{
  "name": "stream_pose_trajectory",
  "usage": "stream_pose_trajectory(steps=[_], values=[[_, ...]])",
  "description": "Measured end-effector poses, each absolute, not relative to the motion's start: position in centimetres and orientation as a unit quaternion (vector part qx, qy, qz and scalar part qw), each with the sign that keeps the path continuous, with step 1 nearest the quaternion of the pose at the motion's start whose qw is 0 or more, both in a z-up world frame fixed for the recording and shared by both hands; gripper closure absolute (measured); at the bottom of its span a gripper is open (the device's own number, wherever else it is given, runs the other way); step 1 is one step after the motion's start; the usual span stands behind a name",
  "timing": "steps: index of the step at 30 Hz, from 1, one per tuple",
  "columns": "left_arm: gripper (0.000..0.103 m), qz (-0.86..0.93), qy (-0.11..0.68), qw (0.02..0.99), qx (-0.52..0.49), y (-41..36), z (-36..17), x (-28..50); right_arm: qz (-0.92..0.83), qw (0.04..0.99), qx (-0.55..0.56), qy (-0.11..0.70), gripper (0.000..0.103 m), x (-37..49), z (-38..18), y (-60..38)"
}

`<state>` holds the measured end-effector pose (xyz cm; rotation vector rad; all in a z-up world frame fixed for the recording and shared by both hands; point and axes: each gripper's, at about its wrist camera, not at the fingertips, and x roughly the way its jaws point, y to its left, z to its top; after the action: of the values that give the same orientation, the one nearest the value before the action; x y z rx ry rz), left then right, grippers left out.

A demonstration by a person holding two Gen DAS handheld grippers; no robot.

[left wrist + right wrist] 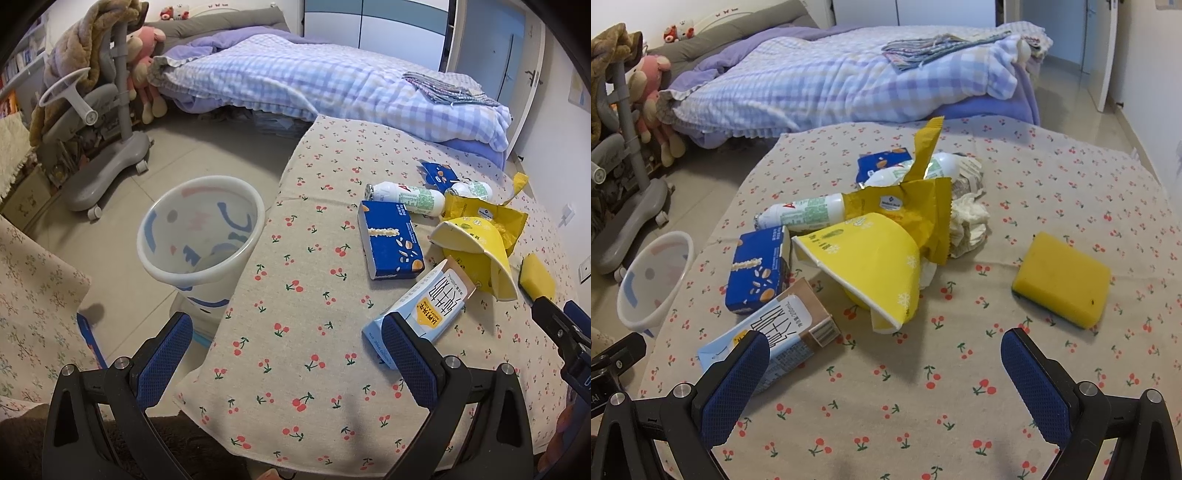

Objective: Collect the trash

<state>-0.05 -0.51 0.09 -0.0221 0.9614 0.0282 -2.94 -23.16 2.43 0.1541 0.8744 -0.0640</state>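
Observation:
Trash lies piled on the cherry-print tablecloth (886, 406): a crushed yellow paper cup (868, 266), a yellow snack wrapper (923, 206), a blue snack box (759, 269), a light-blue milk carton (790, 332), two white bottles (805, 212) and crumpled tissue (967, 221). My right gripper (882, 373) is open just short of the cup, its left pad over the carton. My left gripper (288, 354) hangs open over the table's left edge, its right pad beside the milk carton (421, 314). A white waste bin (201, 236) with blue marks stands on the floor left of the table.
A yellow sponge (1062, 278) lies on the table to the right of the pile. A bed (332, 81) with a checked blanket runs behind the table. A grey wheeled chair (92, 122) stands at the far left on the tiled floor.

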Motion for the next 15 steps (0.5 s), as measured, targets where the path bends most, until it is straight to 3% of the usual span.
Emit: stream_pose_trajectory(steps=[15], values=[[0.0,0.013,0.459,0.889,-0.009,-0.49,0.3,-0.18,-0.029,0.903,0.072,0.423,0.0,-2.91,2.45,-22.9]])
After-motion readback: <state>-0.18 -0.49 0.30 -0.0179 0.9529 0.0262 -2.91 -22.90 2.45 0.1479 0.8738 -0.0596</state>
